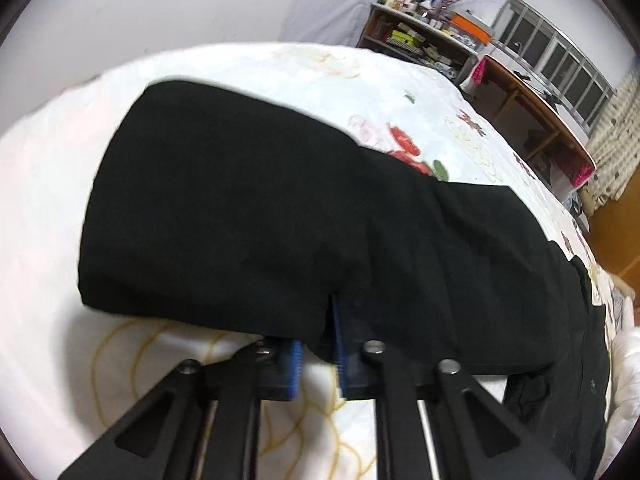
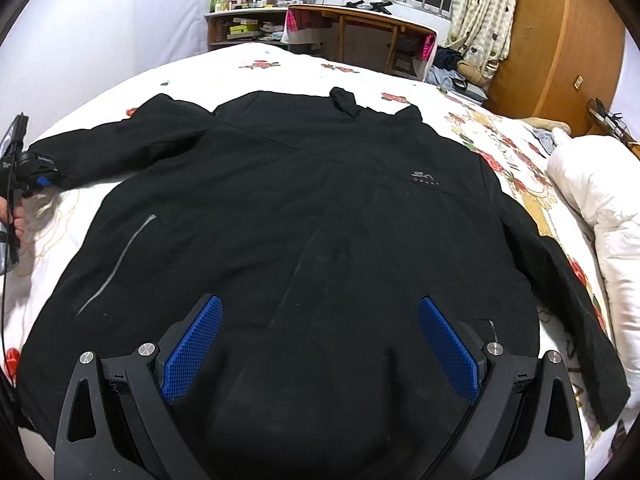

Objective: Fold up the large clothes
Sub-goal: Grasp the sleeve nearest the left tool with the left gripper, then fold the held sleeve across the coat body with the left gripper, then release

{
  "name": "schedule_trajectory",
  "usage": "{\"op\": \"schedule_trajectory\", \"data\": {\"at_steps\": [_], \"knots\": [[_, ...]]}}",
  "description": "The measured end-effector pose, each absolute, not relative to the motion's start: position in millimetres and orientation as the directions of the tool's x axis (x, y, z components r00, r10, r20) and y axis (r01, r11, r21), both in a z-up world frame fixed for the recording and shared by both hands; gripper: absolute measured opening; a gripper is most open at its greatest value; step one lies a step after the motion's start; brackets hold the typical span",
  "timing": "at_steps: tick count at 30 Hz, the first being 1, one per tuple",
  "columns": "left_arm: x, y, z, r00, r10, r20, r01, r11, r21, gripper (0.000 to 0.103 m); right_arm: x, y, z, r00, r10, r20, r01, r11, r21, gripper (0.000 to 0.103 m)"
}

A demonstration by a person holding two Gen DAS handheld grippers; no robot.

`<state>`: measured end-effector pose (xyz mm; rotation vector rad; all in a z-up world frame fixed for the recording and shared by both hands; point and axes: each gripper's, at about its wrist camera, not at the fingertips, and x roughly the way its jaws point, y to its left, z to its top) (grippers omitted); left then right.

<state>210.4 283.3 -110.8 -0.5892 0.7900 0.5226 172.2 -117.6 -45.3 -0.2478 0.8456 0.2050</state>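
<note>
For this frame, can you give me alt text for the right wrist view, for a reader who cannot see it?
A black jacket lies spread front-up on a floral bedspread, with the open right gripper hovering over its lower hem. At the far left edge, the left gripper is at the cuff of one outstretched sleeve; a desk and window sit behind the bed.

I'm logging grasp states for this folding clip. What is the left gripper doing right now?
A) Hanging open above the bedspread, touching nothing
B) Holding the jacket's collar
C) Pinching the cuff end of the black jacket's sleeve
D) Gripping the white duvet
C: in the left wrist view, the left gripper has its blue pads closed on the sleeve edge of the black jacket.
</note>
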Motion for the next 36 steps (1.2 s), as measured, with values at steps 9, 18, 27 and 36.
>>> {"op": "schedule_trajectory", "data": {"at_steps": [9, 18, 27, 36], "knots": [[221.2, 261.6, -49.3, 0.679, 0.2, -0.707, -0.519, 0.812, -0.268, 0.008, 183.3, -131.4, -45.5, 0.632, 0.093, -0.769, -0.263, 0.959, -0.101, 0.099], [252.3, 190.8, 20.7, 0.76, 0.149, -0.633, -0.359, 0.908, -0.217, 0.008, 191.5, -150.6, -32.4, 0.635, 0.068, -0.77, -0.23, 0.967, -0.105, 0.099], [290.9, 81.0, 54.7, 0.799, 0.005, -0.601, -0.15, 0.97, -0.191, 0.008, 193.7, -190.8, -21.2, 0.654, 0.035, -0.756, -0.164, 0.982, -0.096, 0.099], [318.8, -31.3, 40.8, 0.766, -0.166, -0.621, 0.065, 0.981, -0.183, 0.008, 191.4, -234.5, -29.7, 0.647, 0.001, -0.763, -0.09, 0.993, -0.076, 0.099]]}}
